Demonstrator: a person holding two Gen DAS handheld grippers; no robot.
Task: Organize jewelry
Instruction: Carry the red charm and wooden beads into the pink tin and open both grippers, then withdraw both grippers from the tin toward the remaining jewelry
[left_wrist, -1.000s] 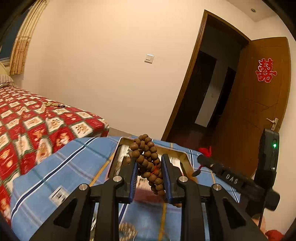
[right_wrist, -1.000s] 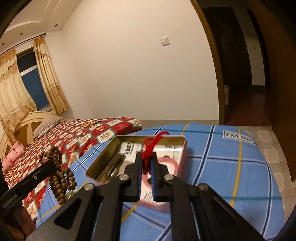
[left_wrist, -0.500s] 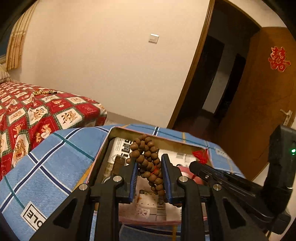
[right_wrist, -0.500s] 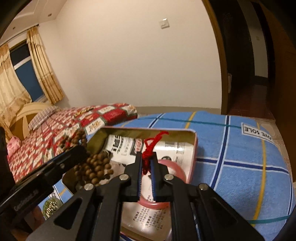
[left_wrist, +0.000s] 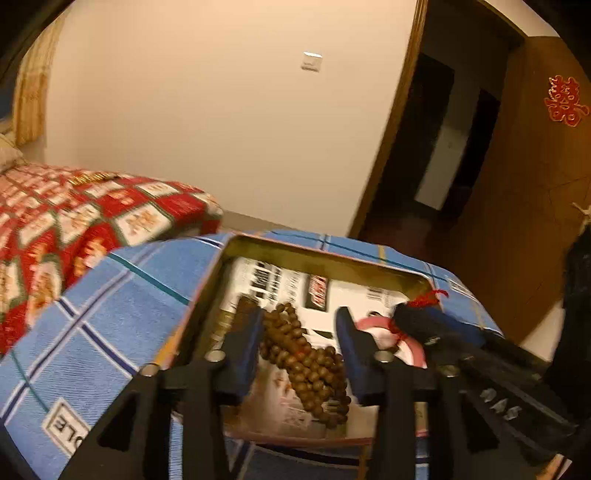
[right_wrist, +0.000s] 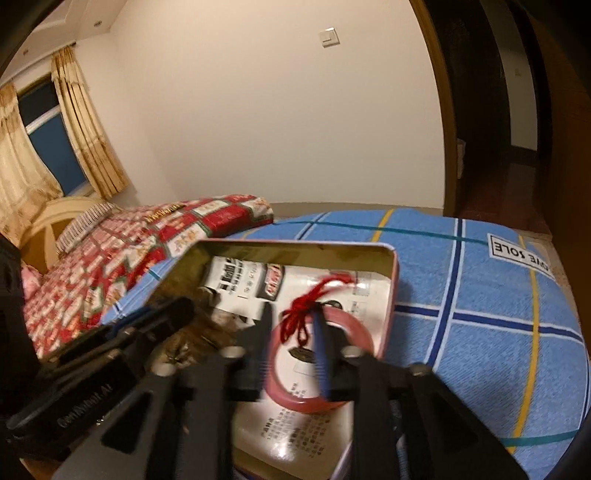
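My left gripper (left_wrist: 299, 339) has its jaws spread wide, and the brown bead strand (left_wrist: 306, 360) lies heaped between them on the printed paper (left_wrist: 280, 284) lining the open tin box (left_wrist: 317, 254); the beads sit just beside my left pad, though I cannot tell whether they touch it. My right gripper (right_wrist: 291, 343) also stands with its jaws parted, the red cord (right_wrist: 301, 314) hanging in the gap between them, close against the blue pad (right_wrist: 321, 354); blur keeps me from saying whether that pad touches it. The cord runs down to the pink bangle (right_wrist: 317, 369), which lies flat on the paper inside the tin, under my right fingers. The tin rests on the blue checked cloth (right_wrist: 480, 295), with the red patterned bedspread (left_wrist: 74, 221) beyond it.
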